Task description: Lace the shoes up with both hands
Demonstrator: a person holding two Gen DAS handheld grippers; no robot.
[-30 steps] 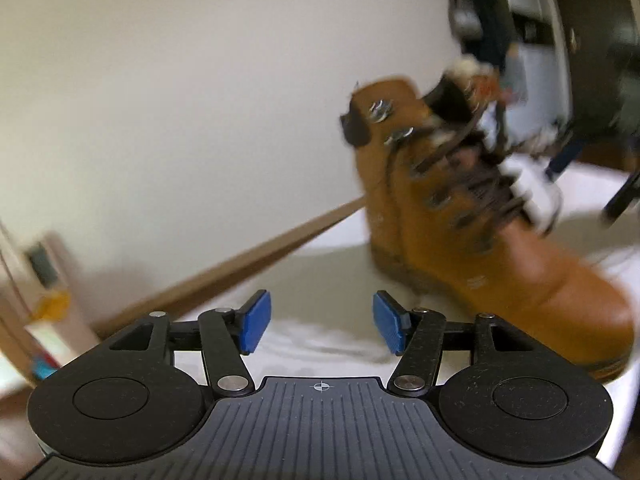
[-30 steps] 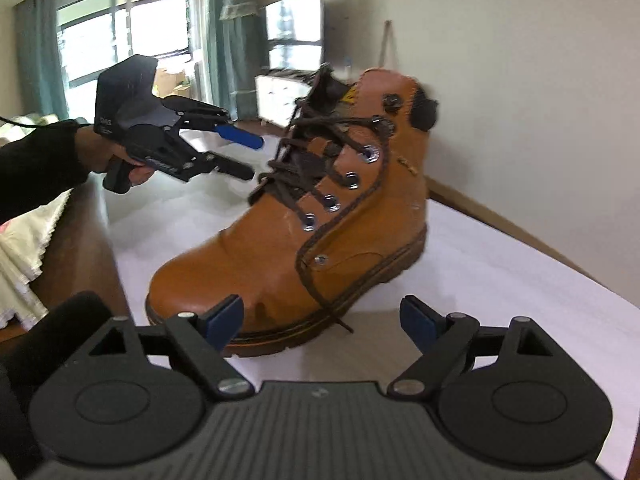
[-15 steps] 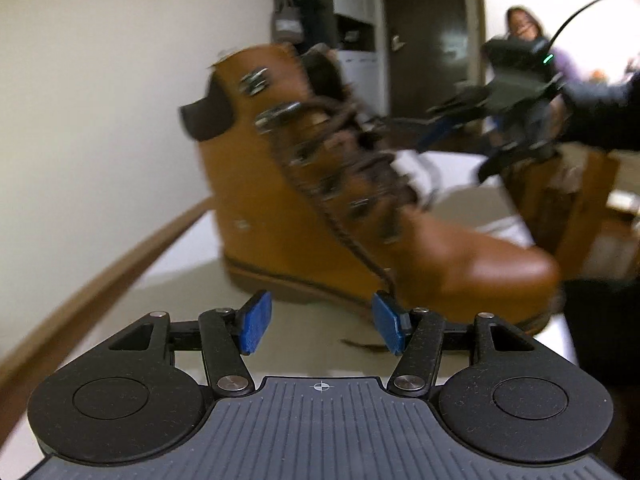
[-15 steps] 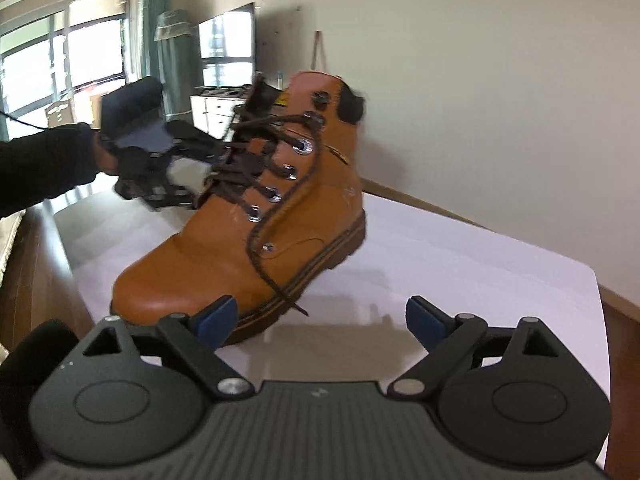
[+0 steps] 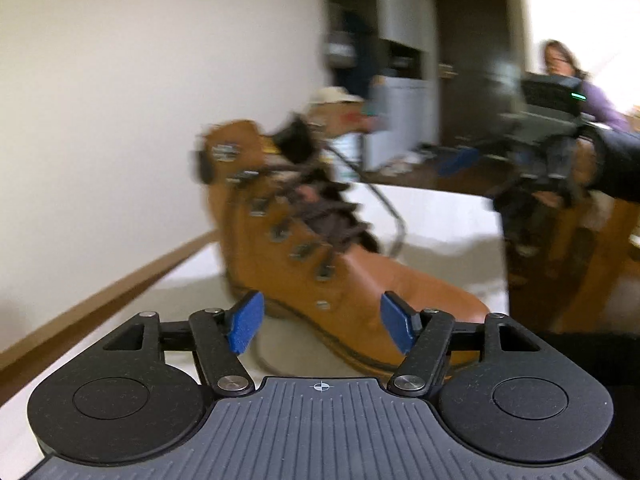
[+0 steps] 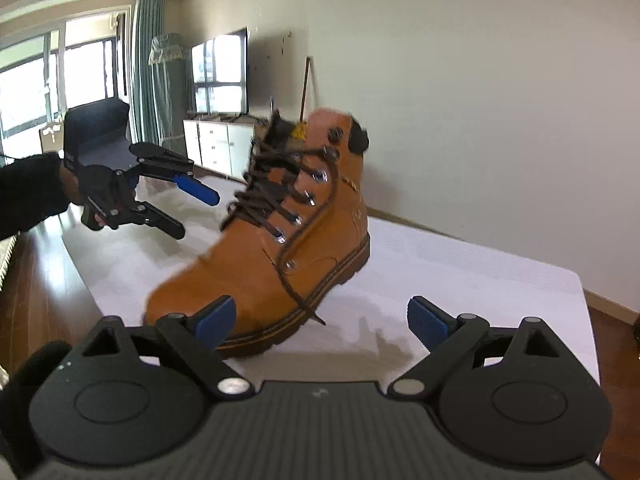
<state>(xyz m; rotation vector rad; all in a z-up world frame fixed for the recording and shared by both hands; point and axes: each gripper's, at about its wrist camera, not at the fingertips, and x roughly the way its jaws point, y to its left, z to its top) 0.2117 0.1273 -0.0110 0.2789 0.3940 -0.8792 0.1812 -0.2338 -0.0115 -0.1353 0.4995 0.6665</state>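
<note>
Blue pads framed each near view: the left gripper (image 5: 320, 324) had its jaws spreading apart with nothing pinched between them, and the right gripper (image 6: 322, 322) was likewise widening, empty.

Just beyond both, the tan boot (image 6: 280, 248) stood upright on the white-covered bench (image 6: 460, 272), its toe toward the left gripper's side and its heel toward the wall. A dark brown lace (image 6: 308, 236) was threaded through the lower eyelets, and its loose end (image 6: 316, 318) trailed down the side of the boot to the sole, untied. On the other side, another length of lace (image 5: 384, 204) hung off the tongue toward the cloth; blur hid where it ended.

Farther off, each gripper showed in the other's camera, well apart from the boot.

The risk, as I judged it, lay in the slack. A thin lace lying against leather could slip out of a grasp taken too near its tip, and a pull on one end alone might tip or drag the boot, since nothing was pinning it down. The bench cloth could also get caught with the lace.
</note>
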